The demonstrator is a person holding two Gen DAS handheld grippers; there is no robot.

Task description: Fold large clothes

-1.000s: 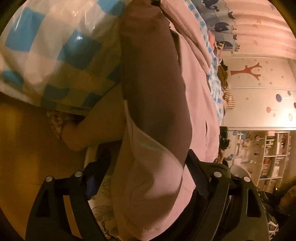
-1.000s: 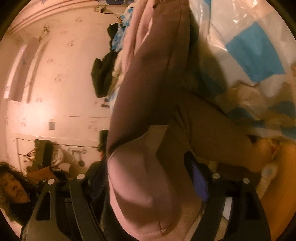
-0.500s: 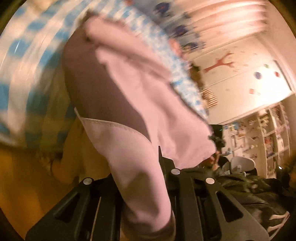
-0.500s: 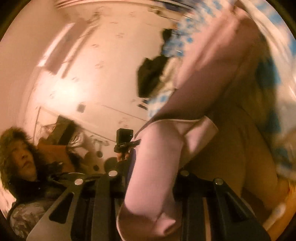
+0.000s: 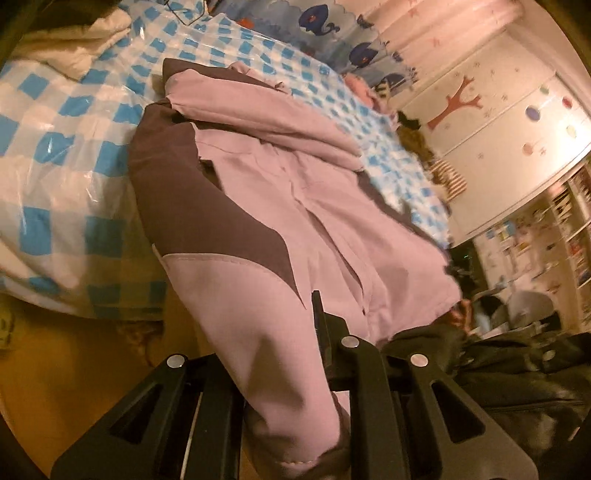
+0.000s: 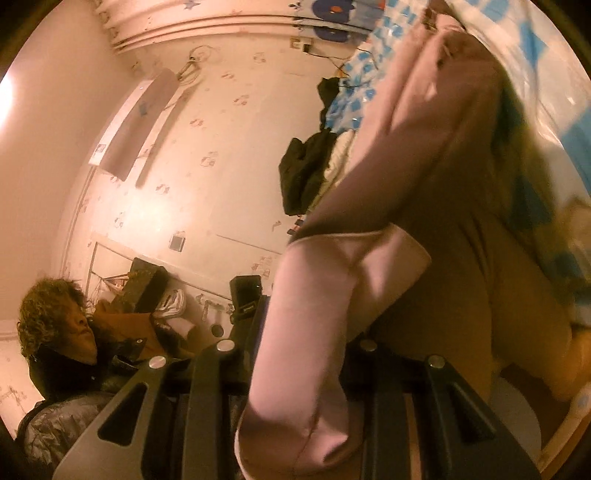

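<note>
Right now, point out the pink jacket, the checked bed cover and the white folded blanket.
pink jacket (image 5: 332, 206): left wrist view, on its light pink front panel.
checked bed cover (image 5: 62, 155): left wrist view, on a bare blue-and-white patch left of the jacket.
white folded blanket (image 5: 70, 48): left wrist view, on its top fold.

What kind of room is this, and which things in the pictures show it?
Most likely a child's bedroom: a bed under a blue-and-white checked cover, a whale-print curtain, and tree and balloon stickers on the wardrobe doors. Shelves stand beyond.
</note>
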